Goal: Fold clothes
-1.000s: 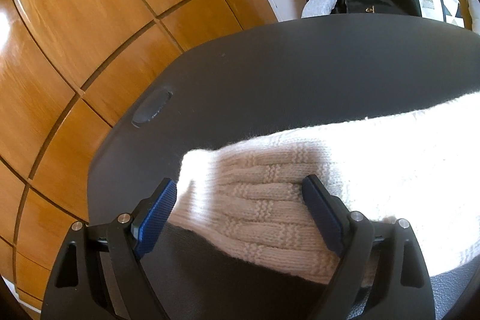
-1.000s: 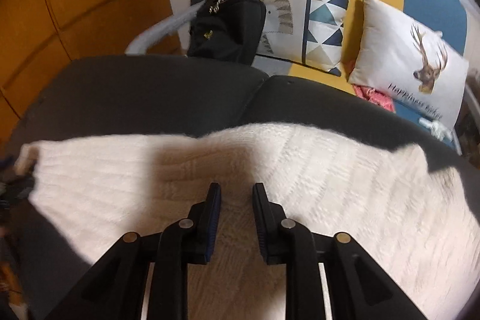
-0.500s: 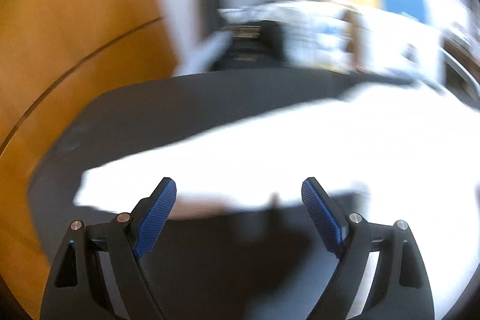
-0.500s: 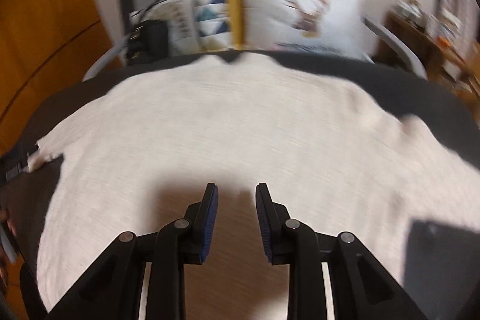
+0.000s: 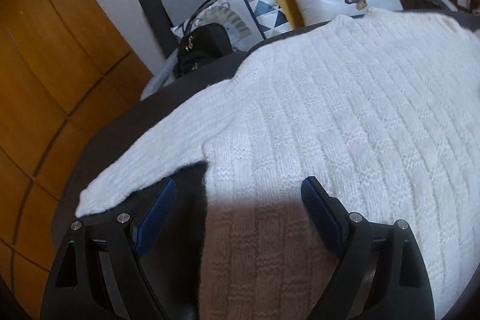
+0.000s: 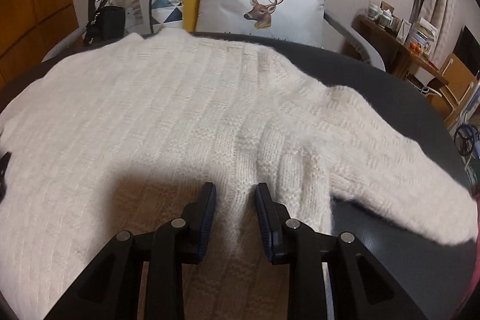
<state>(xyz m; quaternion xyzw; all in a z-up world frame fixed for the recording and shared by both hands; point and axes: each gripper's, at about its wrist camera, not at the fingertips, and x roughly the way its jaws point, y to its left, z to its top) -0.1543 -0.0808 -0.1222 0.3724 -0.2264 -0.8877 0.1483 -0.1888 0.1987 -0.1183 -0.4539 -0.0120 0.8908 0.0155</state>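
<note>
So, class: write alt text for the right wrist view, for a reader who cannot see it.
A white knitted sweater lies spread flat on a dark table, one sleeve stretched out to the right. The right gripper hovers over its lower part, jaws slightly apart and empty. Behind sit a deer cushion and a black bag.

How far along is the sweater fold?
Done: the sweater lies spread flat on the dark table, both sleeves out. In hand: nothing; the left gripper is open over the hem, the right gripper is partly open above the knit. Left: every fold.
</note>
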